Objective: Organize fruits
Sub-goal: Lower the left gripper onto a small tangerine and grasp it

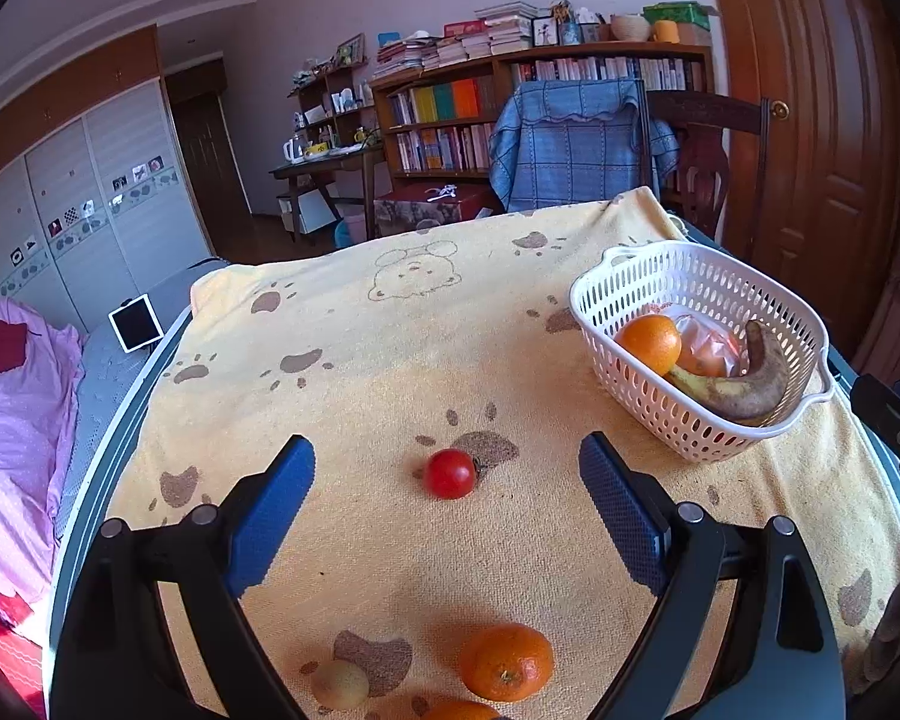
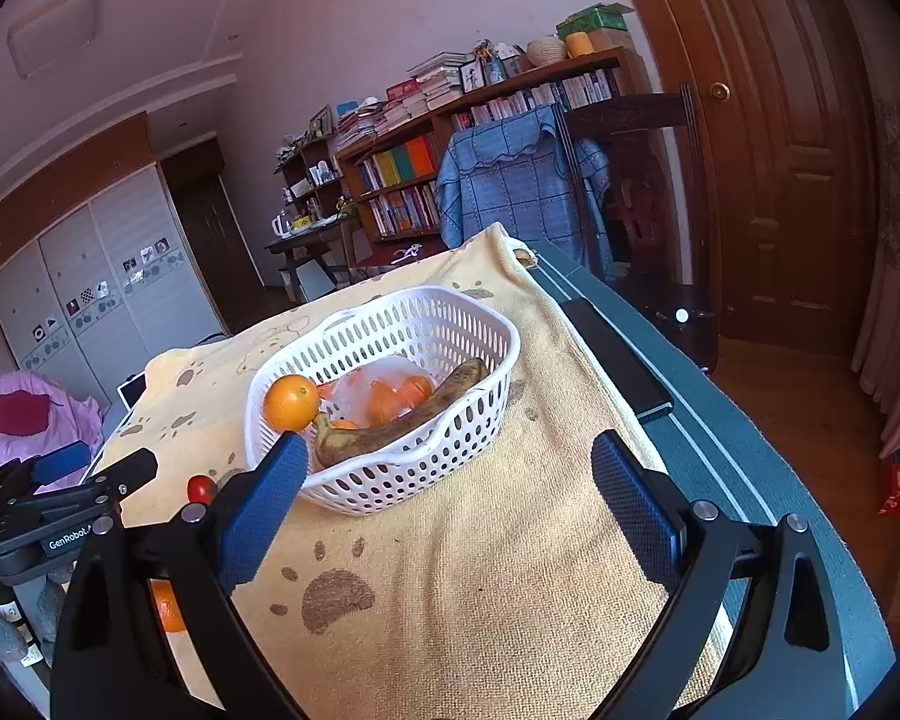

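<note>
A white basket (image 1: 636, 276) stands on the yellow towel (image 1: 390, 324) at the right; it also shows in the right wrist view (image 2: 444, 324). It holds an orange (image 1: 649, 343), a browned banana (image 1: 744, 387) and a bag of oranges (image 1: 711, 348). A red tomato (image 1: 449, 473) lies on the towel ahead of my open left gripper (image 1: 447, 471). A mandarin (image 1: 505, 662) and a small greenish fruit (image 1: 340, 684) lie nearer, under the gripper. My right gripper (image 2: 450, 468) is open and empty, just in front of the basket.
A blue-covered chair (image 1: 576, 144) and a dark wooden chair (image 1: 711, 144) stand behind the table. A tablet (image 1: 136, 321) lies at the table's left edge. A dark flat object (image 2: 615, 357) lies on the table's right edge. The left gripper's body (image 2: 60, 504) shows at left.
</note>
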Tool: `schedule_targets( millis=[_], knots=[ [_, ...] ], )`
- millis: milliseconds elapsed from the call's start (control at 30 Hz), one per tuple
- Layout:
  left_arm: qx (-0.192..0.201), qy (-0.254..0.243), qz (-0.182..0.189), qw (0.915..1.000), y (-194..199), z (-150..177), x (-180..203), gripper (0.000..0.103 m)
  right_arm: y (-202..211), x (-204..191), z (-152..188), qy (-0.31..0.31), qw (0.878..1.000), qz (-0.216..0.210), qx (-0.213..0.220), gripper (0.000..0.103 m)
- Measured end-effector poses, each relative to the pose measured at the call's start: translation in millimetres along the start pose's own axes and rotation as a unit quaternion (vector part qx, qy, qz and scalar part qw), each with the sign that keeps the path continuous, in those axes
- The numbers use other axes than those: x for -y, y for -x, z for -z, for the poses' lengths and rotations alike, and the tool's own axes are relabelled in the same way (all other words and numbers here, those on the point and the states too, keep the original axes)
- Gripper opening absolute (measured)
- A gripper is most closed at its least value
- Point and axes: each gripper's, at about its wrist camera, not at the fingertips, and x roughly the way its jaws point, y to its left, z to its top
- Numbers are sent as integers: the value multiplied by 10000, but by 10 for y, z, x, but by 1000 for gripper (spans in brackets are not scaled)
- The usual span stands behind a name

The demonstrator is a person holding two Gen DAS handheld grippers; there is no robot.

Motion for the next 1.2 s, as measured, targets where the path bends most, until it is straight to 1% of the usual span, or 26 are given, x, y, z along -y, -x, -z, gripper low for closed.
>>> schedule_targets(
  millis=[167, 433, 567, 733, 833, 1033, 1200],
  knots=[
    [-37, 25, -87, 10000, 28, 70, -80, 89, 2, -17, 18, 61, 10000, 21, 5, 97],
    [-161, 362, -123, 9991, 107, 257, -361, 89, 1, -25, 22, 113, 9999, 12, 4, 97],
    [-260, 509, -228, 9981, 158, 402, -534, 89, -14, -75, 31, 242, 9997, -76, -73, 97],
    [-334, 704, -336, 9964, 230, 543, -711, 89, 13, -161, 39, 436, 9990, -125, -21, 97],
    [-405, 820, -340, 9952, 257, 633, -794, 89, 14, -179, 49, 487, 9987, -149, -28, 97],
    [-549, 864, -298, 9943, 325, 816, -844, 89, -11, -172, 54, 492, 9986, -180, -70, 97],
    [-691, 894, -195, 9934, 361, 932, -799, 89, -4, -210, 80, 564, 9980, -250, -107, 97]
  ],
)
